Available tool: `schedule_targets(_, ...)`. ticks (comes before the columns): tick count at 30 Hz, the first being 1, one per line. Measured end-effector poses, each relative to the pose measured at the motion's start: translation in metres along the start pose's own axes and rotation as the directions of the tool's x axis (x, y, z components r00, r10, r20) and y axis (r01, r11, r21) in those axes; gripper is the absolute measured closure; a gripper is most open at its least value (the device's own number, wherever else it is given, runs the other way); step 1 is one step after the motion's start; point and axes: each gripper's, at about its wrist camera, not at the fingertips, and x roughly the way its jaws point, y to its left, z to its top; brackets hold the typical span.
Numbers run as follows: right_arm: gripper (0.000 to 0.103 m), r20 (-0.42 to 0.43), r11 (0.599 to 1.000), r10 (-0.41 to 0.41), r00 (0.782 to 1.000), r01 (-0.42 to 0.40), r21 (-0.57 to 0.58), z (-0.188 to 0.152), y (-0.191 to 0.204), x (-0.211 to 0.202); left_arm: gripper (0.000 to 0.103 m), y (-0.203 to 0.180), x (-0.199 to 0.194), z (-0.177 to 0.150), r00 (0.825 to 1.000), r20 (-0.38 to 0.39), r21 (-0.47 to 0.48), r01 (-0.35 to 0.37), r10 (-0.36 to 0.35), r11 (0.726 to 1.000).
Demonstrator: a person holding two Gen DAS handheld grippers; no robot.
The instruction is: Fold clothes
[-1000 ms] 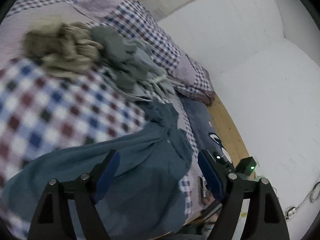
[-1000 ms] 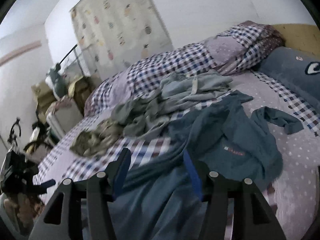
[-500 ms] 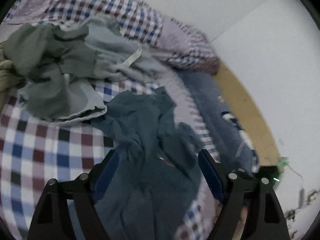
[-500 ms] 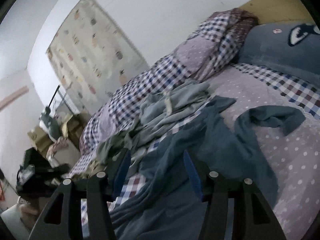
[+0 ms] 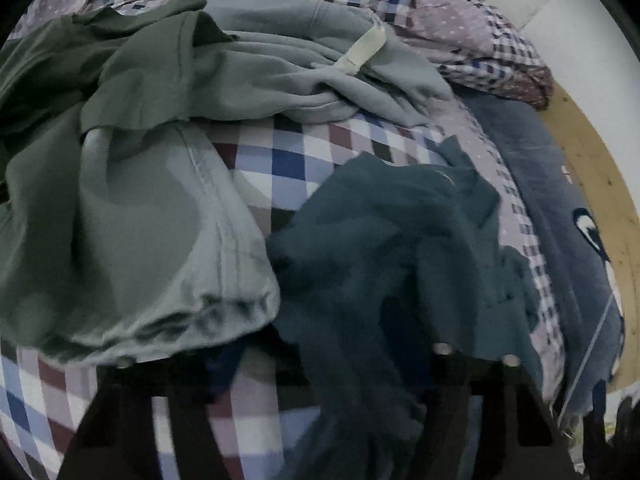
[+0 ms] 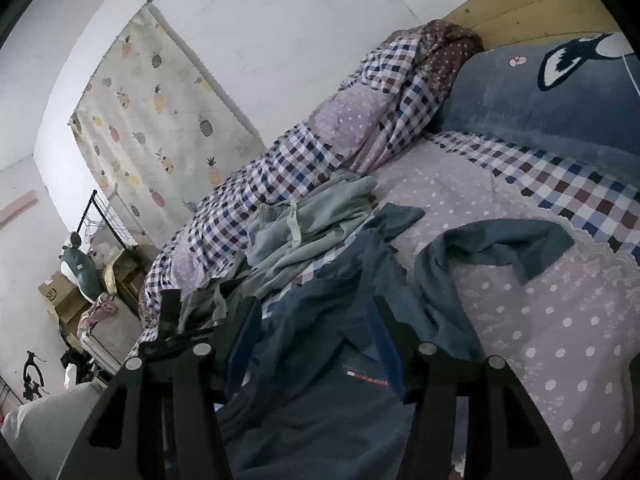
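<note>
Now the left gripper (image 5: 332, 364), jaws just closing, sits buried in the teal shirt (image 5: 392, 248) beside the grey pile (image 5: 132, 216); grip unclear. Right gripper (image 6: 312, 340) unclenched over it. Risk: snagging pile fabric too.

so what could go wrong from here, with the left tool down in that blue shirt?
1. The left tool, its jaws just closing, is buried in bunched folds of the blue shirt; it may pinch several layers rather than one edge.
2. The grey-green garment lies right against the shirt and could get dragged along.
3. The right tool is open over the shirt, so nothing pins it.
</note>
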Motion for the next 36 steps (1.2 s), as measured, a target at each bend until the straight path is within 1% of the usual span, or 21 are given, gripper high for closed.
schedule_targets(1, 0.044, -0.003, 1.0, -0.004, 1.0, 0.004, -0.001, 0.0, 0.0, 0.001, 0.078, 0.001, 0.002, 0.003, 1.0, 0.002, -0.009, -0.013, 0.013, 1.0)
schedule_targets(2, 0.044, -0.006, 1.0, -0.008, 1.0, 0.008, -0.002, -0.001, -0.001, 0.001, 0.094, 0.002, 0.003, 0.006, 1.0, 0.005, -0.023, -0.024, 0.024, 0.999)
schedule_targets(4, 0.044, -0.006, 1.0, -0.01, 1.0, 0.01, 0.002, -0.001, -0.002, 0.001, 0.097, 0.005, -0.003, 0.012, 0.999, 0.035, -0.048, 0.004, -0.003, 0.999)
schedule_targets(6, 0.044, -0.005, 1.0, -0.01, 1.0, 0.01, 0.004, -0.001, -0.003, 0.001, 0.097, 0.006, -0.019, 0.019, 0.995, 0.091, -0.057, 0.032, -0.026, 0.998)
schedule_targets(8, 0.044, -0.003, 1.0, -0.012, 1.0, 0.012, 0.005, -0.001, -0.003, 0.0, 0.098, 0.003, -0.04, 0.028, 0.987, 0.151, -0.056, 0.064, -0.055, 0.996)
schedule_targets(10, 0.044, -0.001, 1.0, -0.013, 1.0, 0.013, 0.012, -0.001, -0.003, 0.0, 0.098, 0.001, -0.062, 0.039, 0.974, 0.212, -0.051, 0.092, -0.079, 0.994)
schedule_targets(13, 0.044, 0.003, 1.0, -0.014, 1.0, 0.014, 0.016, -0.001, -0.003, -0.001, 0.098, -0.001, -0.096, 0.062, 0.952, 0.291, -0.034, 0.105, -0.091, 0.994)
schedule_targets(16, 0.044, 0.009, 1.0, -0.012, 1.0, 0.012, 0.016, -0.001, -0.002, -0.002, 0.098, 0.0, -0.128, 0.082, 0.938, 0.342, 0.008, 0.062, -0.061, 0.998)
schedule_targets(20, 0.044, 0.011, 1.0, -0.008, 1.0, 0.008, 0.021, -0.001, -0.002, -0.003, 0.099, 0.009, -0.168, 0.108, 0.916, 0.402, 0.031, -0.012, -0.002, 0.999)
schedule_targets(24, 0.044, 0.012, 1.0, -0.004, 1.0, 0.004, 0.023, 0.0, -0.001, -0.003, 0.099, 0.019, -0.192, 0.127, 0.901, 0.431, 0.039, -0.08, 0.056, 0.996)
schedule_targets(27, 0.044, 0.014, 1.0, -0.002, 1.0, 0.002, 0.027, 0.0, -0.002, -0.004, 0.099, 0.032, -0.208, 0.137, 0.886, 0.457, 0.02, -0.1, 0.08, 0.995)
schedule_targets(32, 0.044, 0.012, 0.999, -0.003, 1.0, 0.003, 0.032, 0.001, -0.003, -0.004, 0.099, 0.067, -0.238, 0.148, 0.851, 0.507, -0.063, -0.117, 0.133, 0.991)
schedule_targets(36, 0.044, 0.007, 1.0, -0.004, 1.0, 0.003, 0.029, 0.001, -0.002, -0.003, 0.099, 0.098, -0.256, 0.152, 0.826, 0.52, -0.114, -0.184, 0.216, 0.976)
